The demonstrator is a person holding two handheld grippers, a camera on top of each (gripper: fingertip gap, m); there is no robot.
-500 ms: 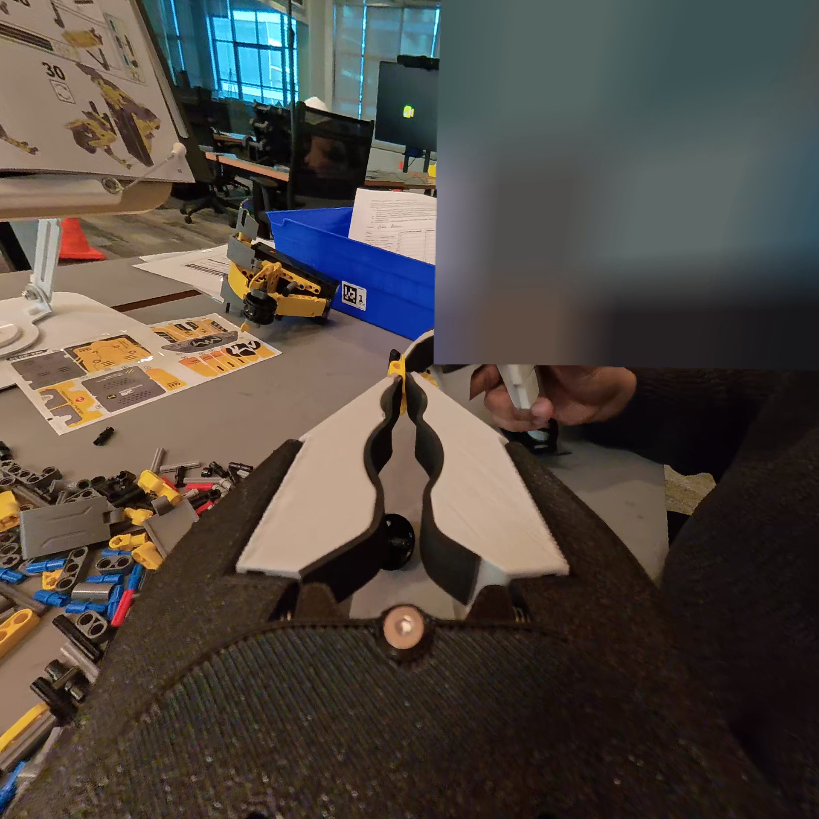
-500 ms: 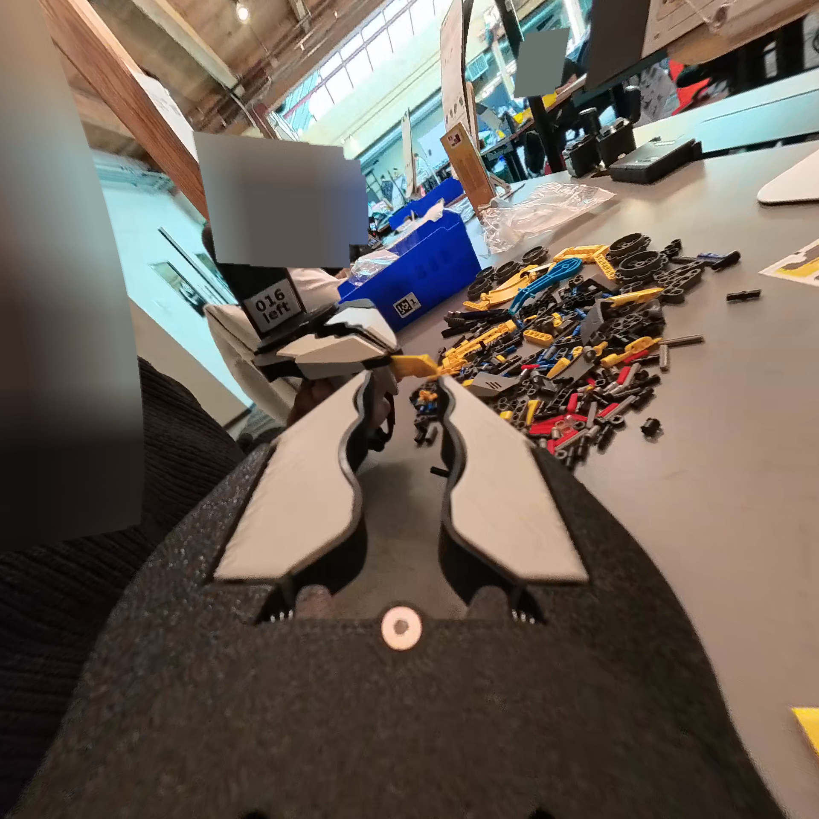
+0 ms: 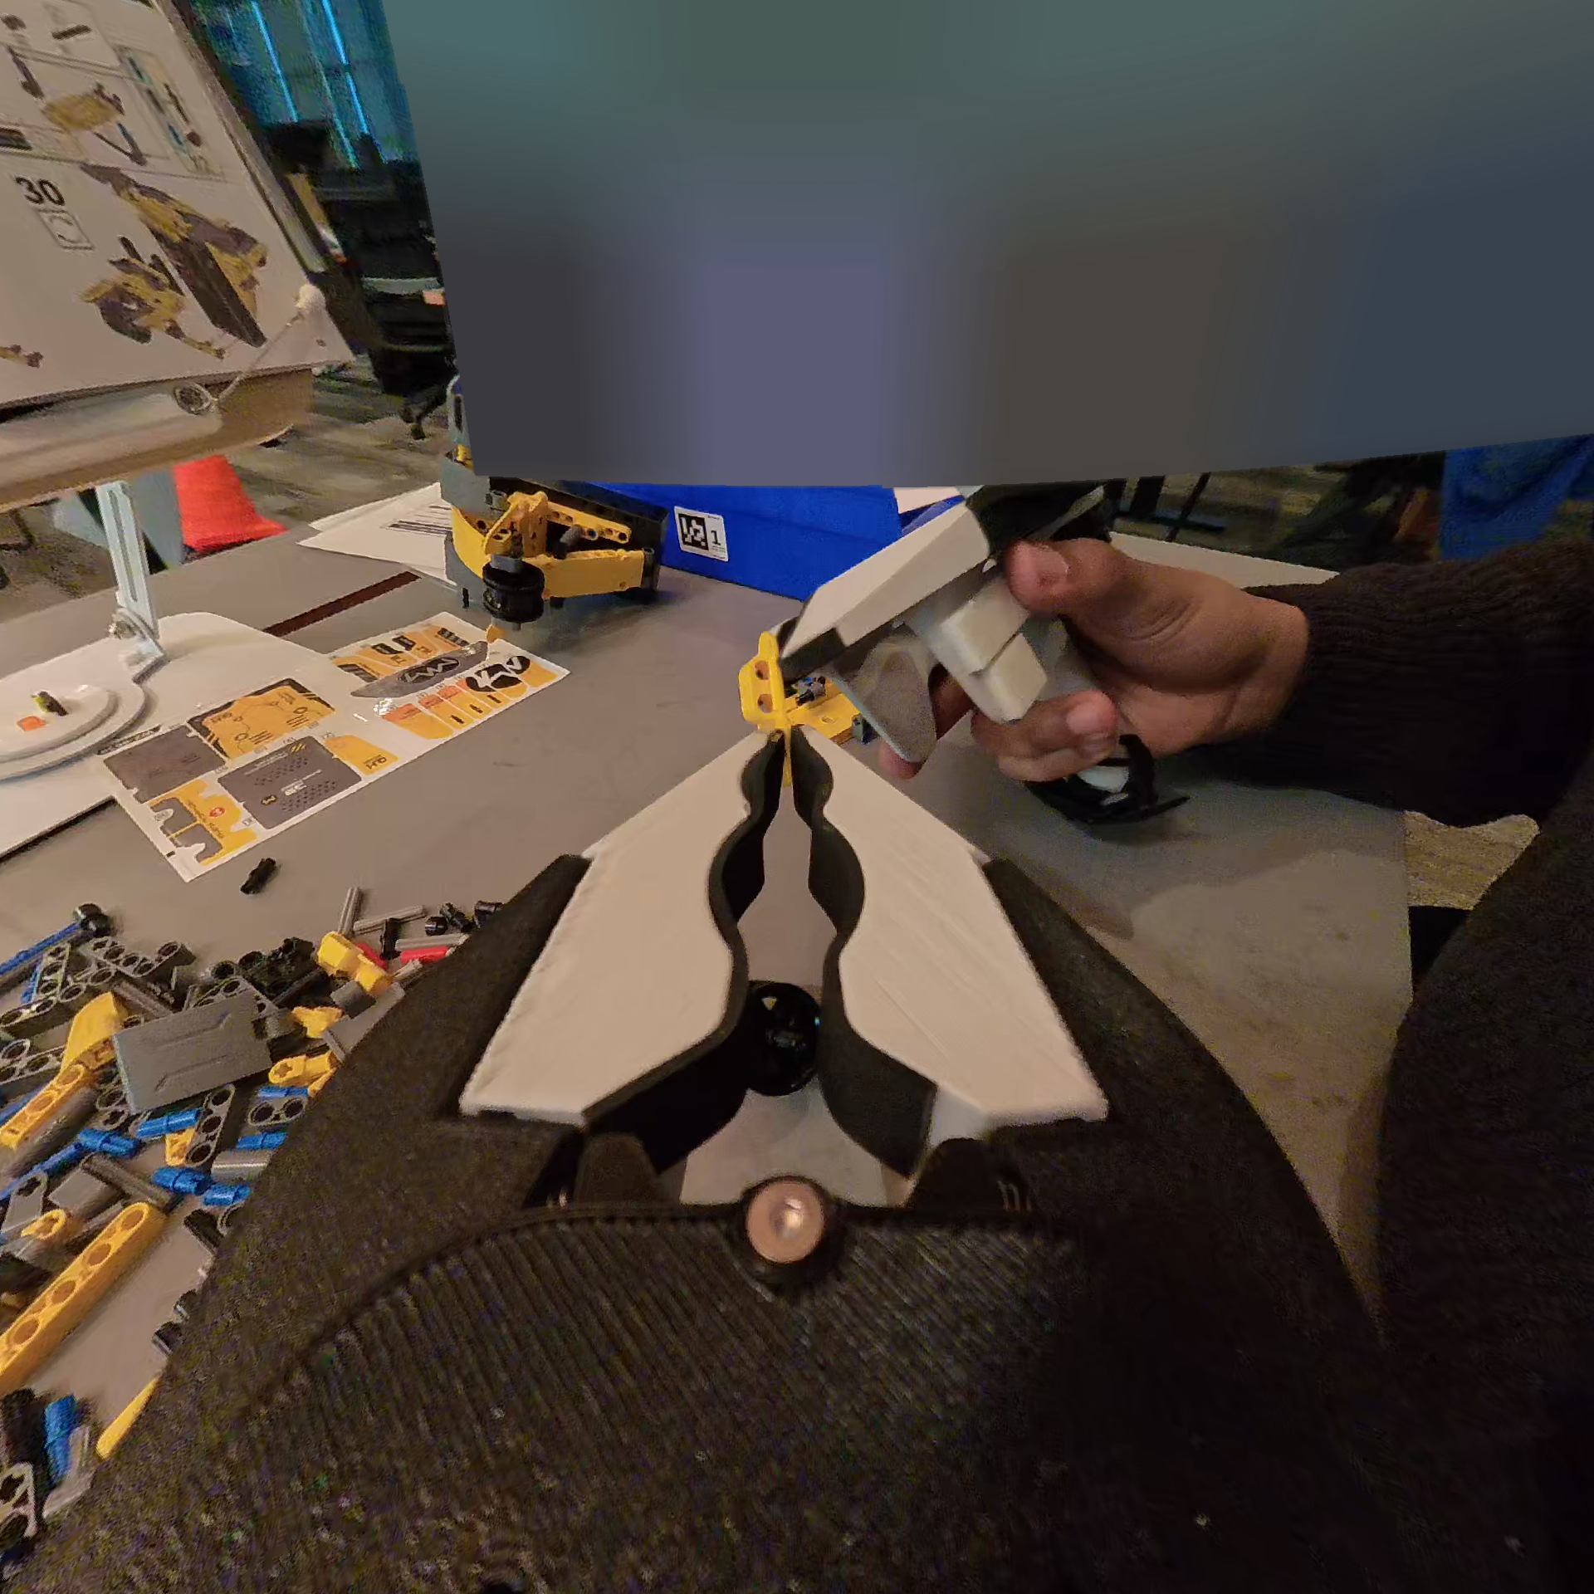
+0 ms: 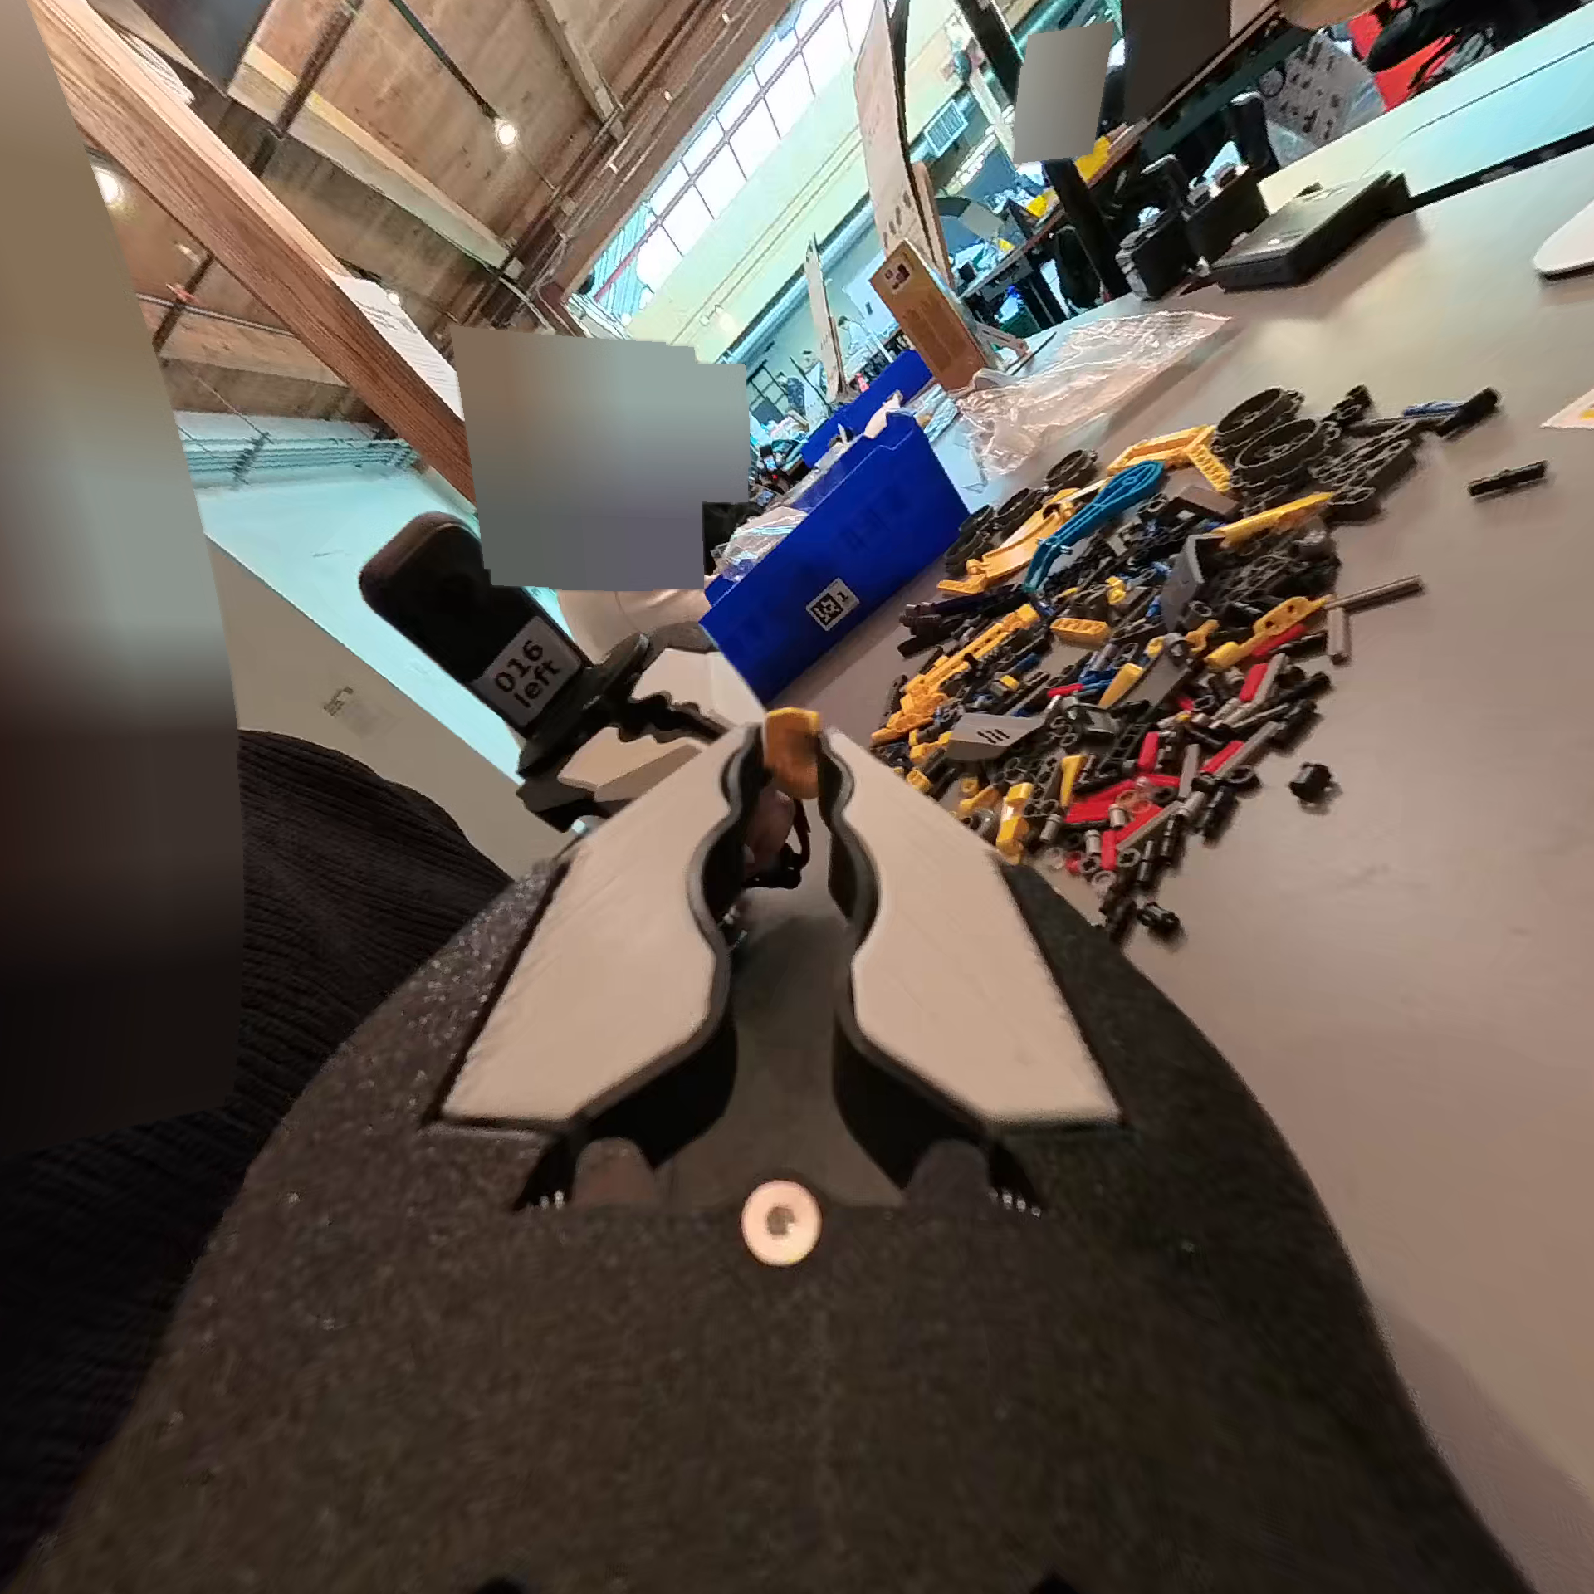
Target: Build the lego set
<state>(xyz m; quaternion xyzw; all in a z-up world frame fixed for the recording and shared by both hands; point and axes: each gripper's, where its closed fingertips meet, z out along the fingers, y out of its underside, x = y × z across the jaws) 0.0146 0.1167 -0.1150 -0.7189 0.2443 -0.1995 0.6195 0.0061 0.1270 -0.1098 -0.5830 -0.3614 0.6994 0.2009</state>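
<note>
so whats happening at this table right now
A person holds a tool in each hand above a grey table. Both the left tool and the right tool are closed on the same small yellow brick piece, held between them. Loose building pieces lie piled nearby, beside a blue bin and a sticker sheet.

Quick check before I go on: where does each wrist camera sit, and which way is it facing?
Left wrist view: behind the left gripper, facing across the table toward the blue bin; the hand on the right gripper shows.
Right wrist view: behind the right gripper, facing the loose brick pile; a dark sleeve shows.
Shared: the yellow piece both grippers pinch, bin, pile.
</note>
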